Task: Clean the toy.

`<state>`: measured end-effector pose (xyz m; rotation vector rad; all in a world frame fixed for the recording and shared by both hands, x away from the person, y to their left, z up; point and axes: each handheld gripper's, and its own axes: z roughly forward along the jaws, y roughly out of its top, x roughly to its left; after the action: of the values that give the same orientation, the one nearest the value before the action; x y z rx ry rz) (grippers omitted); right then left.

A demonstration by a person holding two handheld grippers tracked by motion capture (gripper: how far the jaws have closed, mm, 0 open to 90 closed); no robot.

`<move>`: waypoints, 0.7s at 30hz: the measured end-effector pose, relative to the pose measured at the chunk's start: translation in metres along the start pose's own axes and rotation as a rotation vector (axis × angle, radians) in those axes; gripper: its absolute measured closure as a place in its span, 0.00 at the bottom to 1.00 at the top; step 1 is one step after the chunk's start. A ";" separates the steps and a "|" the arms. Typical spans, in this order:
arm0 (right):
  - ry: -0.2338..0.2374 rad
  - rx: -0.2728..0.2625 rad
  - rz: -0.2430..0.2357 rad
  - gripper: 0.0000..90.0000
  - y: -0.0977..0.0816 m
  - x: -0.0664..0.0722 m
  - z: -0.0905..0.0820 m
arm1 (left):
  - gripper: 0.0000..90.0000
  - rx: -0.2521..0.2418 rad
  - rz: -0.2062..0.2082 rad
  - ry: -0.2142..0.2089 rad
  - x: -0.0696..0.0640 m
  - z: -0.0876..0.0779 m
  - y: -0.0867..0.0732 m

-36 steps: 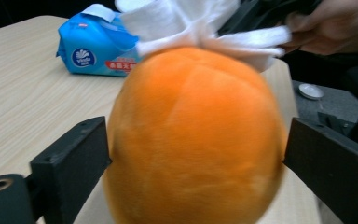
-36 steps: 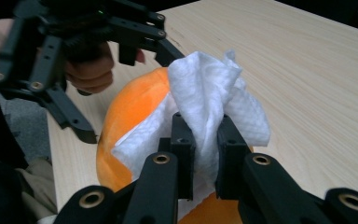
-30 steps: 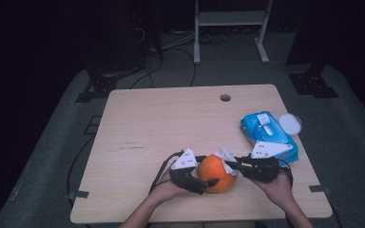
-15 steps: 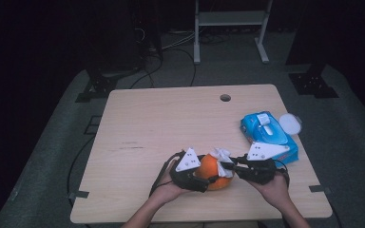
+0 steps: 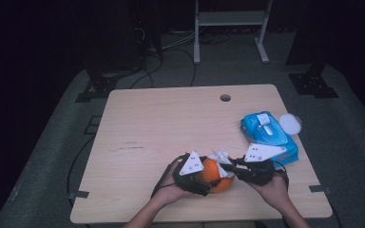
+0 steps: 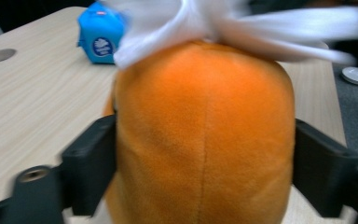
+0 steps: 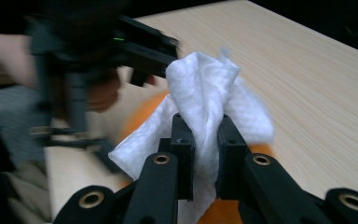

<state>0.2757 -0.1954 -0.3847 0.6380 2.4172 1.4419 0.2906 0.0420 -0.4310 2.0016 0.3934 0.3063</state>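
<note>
An orange plush ball [image 6: 205, 116] sits low over the table's near edge, held between the jaws of my left gripper [image 5: 204, 183]. Those jaws have just been opening a little, and their pads still press on both sides of the ball. My right gripper [image 7: 205, 149] is shut on a crumpled white tissue [image 7: 205, 88]. It comes in from the right and holds the tissue [image 5: 220, 157] against the top of the ball [image 5: 214, 176]. In the left gripper view the tissue [image 6: 177, 23] lies across the ball's far end.
A blue pack of wipes [image 5: 268, 135] lies at the table's right edge, with a white round lid [image 5: 290, 123] beside it. The wooden table [image 5: 161, 123] has a cable hole [image 5: 225, 98] near its far edge. Dark floor and stands surround it.
My right gripper has shifted slightly left with the tissue, over the ball. The left gripper and ball have barely moved.
</note>
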 end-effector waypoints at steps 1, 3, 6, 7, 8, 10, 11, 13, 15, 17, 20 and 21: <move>0.033 -0.009 -0.007 0.89 0.003 0.005 0.000 | 0.24 -0.004 -0.014 0.000 0.000 0.000 0.000; 0.043 0.016 -0.064 0.89 0.008 0.018 0.007 | 0.24 -0.006 -0.007 -0.011 -0.002 0.002 -0.002; 0.007 0.046 -0.106 0.89 0.009 0.022 0.010 | 0.24 -0.006 -0.012 -0.013 -0.002 0.000 -0.002; 0.001 0.032 -0.089 0.89 0.007 0.016 0.007 | 0.24 -0.007 -0.019 -0.016 -0.001 0.000 -0.003; -0.014 0.023 -0.072 0.89 0.005 0.010 0.004 | 0.24 -0.012 -0.023 -0.020 0.000 0.000 -0.004; -0.044 0.012 -0.026 0.89 -0.001 -0.004 -0.004 | 0.24 -0.017 -0.041 -0.027 0.002 0.000 -0.005; -0.059 0.014 -0.006 0.89 -0.004 -0.010 -0.007 | 0.24 -0.023 -0.048 -0.024 0.003 0.000 -0.005; -0.080 0.016 0.007 0.89 -0.010 -0.016 -0.010 | 0.23 -0.026 -0.084 -0.019 0.005 0.000 -0.005; -0.079 0.016 0.013 0.89 -0.012 -0.014 -0.011 | 0.21 -0.025 -0.107 -0.016 0.006 0.001 -0.006; -0.046 0.010 0.006 0.89 -0.008 -0.006 -0.009 | 0.21 -0.026 -0.145 -0.007 0.007 0.002 -0.005; -0.009 0.020 -0.037 0.89 -0.002 0.006 0.000 | 0.21 -0.030 -0.156 -0.004 0.007 0.002 -0.006; -0.013 0.026 -0.050 0.89 -0.001 0.008 0.001 | 0.21 -0.030 -0.151 -0.004 0.006 0.001 -0.007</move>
<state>0.2693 -0.1910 -0.3864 0.5872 2.4284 1.3844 0.2959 0.0460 -0.4372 1.9304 0.5309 0.2123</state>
